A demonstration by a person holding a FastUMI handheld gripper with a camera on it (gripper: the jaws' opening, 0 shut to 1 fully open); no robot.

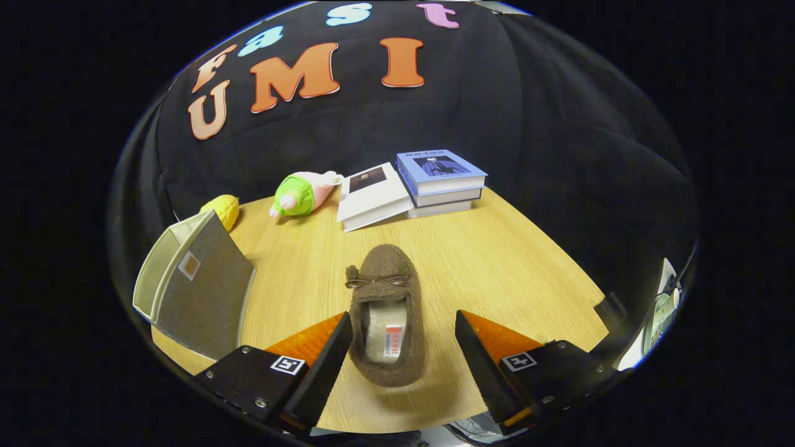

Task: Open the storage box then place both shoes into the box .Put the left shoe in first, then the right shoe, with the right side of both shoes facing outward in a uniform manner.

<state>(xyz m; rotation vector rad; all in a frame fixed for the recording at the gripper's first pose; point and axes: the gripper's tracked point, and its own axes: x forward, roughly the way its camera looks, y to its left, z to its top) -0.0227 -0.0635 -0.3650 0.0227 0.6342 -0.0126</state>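
Note:
A brown fuzzy shoe (pixel 386 292) with a small bow lies on the wooden table (pixel 497 261), toe pointing away, its heel end between my fingers. My gripper (pixel 404 341) is open; the left finger is close against the shoe's side, the right finger stands apart from it. To the left of the fingers stands the grey fabric storage box (pixel 199 279), its lid raised and the pale inside showing.
Beyond the shoe are a white book (pixel 372 195) and a stack of blue-covered books (pixel 442 181). A green and pink plush toy (pixel 304 194) and a yellow toy (pixel 223 210) lie at the far left, behind the box.

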